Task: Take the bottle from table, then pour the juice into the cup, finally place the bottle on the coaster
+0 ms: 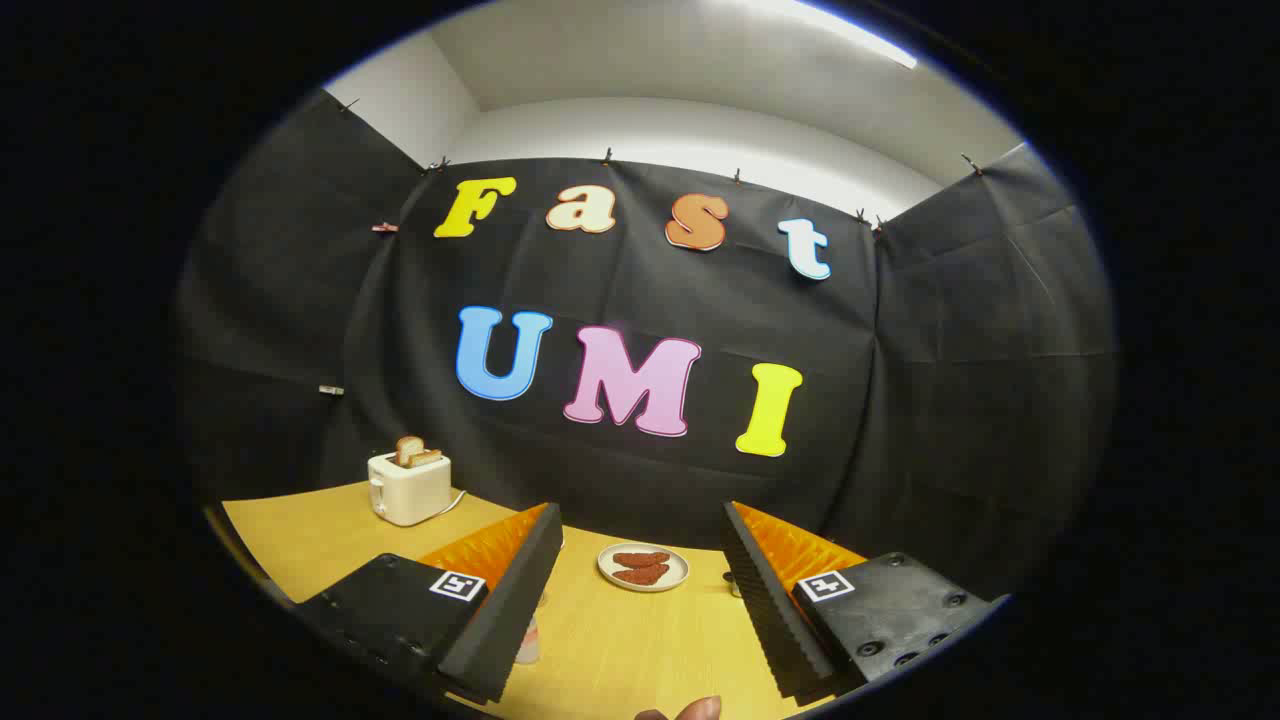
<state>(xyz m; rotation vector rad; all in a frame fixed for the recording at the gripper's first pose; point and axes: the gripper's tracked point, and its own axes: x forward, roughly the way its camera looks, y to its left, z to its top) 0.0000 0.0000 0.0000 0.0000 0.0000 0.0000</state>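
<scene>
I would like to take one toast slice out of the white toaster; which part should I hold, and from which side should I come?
Probably the upper part of a toast slice, which sticks up out of the toaster; the rest sits in the slot. Come from above and close on its two flat faces. The gripper is open now, short of the toaster.

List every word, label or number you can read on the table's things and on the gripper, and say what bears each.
No text can be read.
Gripper, open, nothing between its fingers: two square black-and-white markers, patterns only, no words.
Toaster: no label to be seen.
The plate beyond the fingers: plain, no marks.
</scene>
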